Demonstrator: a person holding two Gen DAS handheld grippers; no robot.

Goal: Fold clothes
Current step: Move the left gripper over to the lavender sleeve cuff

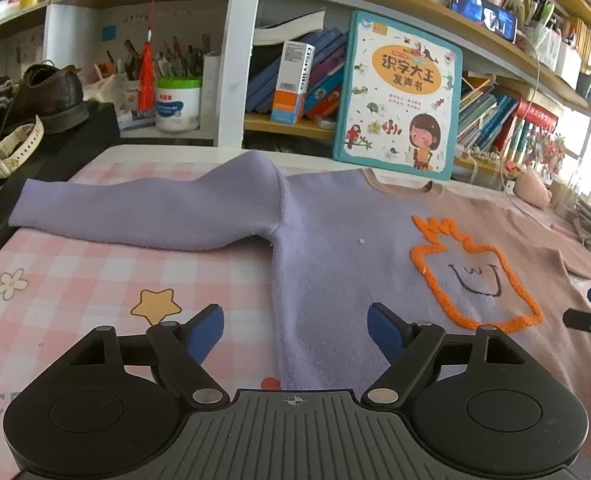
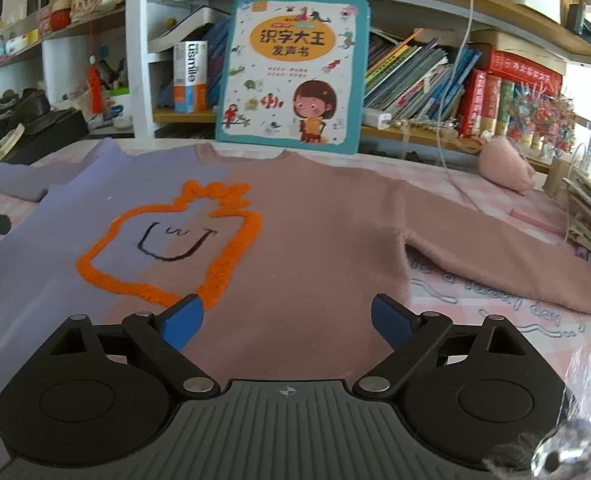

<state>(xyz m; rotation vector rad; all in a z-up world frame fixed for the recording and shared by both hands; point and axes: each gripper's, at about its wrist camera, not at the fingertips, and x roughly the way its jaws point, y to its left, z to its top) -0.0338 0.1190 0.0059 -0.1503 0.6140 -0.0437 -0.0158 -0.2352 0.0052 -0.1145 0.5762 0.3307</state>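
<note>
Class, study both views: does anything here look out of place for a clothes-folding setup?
Yes: a brown shoe sits raised on a black box left of the sweater, beside a white watch.

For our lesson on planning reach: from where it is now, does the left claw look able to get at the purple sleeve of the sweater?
Probably yes. The left claw is open over the sweater's lower purple part, and the purple sleeve lies flat on the checked cloth ahead to its left, with nothing lying on it or between them.

The book (image 2: pixel 293 70) reads "识字大王 发声书"; the box (image 2: pixel 191 76) reads "usmile".
</note>
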